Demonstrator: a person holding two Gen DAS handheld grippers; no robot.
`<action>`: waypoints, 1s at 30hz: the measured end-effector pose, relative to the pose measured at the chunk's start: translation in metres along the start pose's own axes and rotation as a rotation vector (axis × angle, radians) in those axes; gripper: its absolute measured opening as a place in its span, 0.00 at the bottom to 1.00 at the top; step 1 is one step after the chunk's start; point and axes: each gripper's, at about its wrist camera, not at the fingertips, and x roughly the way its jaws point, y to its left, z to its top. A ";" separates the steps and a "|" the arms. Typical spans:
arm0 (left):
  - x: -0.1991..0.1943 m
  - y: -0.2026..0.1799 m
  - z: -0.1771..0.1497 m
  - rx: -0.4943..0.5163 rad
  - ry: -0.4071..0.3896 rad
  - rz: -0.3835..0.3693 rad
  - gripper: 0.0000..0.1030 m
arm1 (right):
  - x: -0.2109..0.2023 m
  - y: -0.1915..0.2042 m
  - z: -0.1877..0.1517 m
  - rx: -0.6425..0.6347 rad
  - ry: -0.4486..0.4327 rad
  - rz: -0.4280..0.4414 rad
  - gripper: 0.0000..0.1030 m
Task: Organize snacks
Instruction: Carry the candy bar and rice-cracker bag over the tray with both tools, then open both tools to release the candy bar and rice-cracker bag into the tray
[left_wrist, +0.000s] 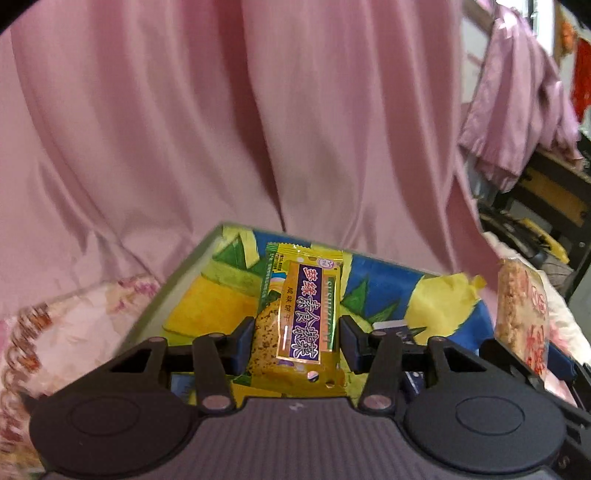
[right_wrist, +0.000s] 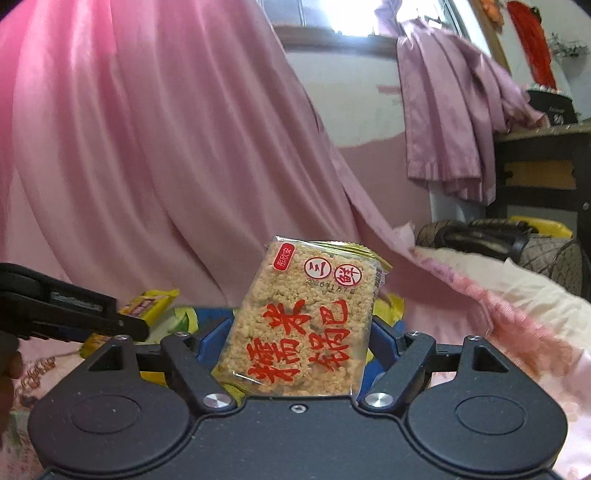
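My left gripper (left_wrist: 297, 332) is shut on a yellow biscuit packet (left_wrist: 299, 317) with purple lettering and holds it above a box (left_wrist: 207, 295) with a blue and yellow lemon pattern. My right gripper (right_wrist: 299, 343) is shut on a clear packet of rice crisp (right_wrist: 303, 325) with red lettering, held upright over the same patterned box (right_wrist: 210, 314). The rice crisp packet also shows at the right of the left wrist view (left_wrist: 521, 314). The left gripper with its yellow packet (right_wrist: 147, 304) shows at the left of the right wrist view.
A pink satin curtain (left_wrist: 221, 110) hangs close behind the box. A floral cloth (left_wrist: 74, 325) covers the surface around it. A dark shelf unit (right_wrist: 539, 173) with yellow items and a dark bag (right_wrist: 480, 236) stand at the right.
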 end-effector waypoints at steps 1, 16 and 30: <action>0.008 0.000 -0.002 -0.014 0.016 0.002 0.51 | 0.006 -0.001 -0.002 -0.001 0.024 0.004 0.78; 0.044 -0.004 -0.011 -0.048 0.110 0.057 0.51 | 0.047 0.011 -0.025 -0.038 0.231 0.042 0.78; 0.045 -0.005 -0.013 -0.051 0.120 0.066 0.51 | 0.056 0.013 -0.032 -0.049 0.290 0.034 0.73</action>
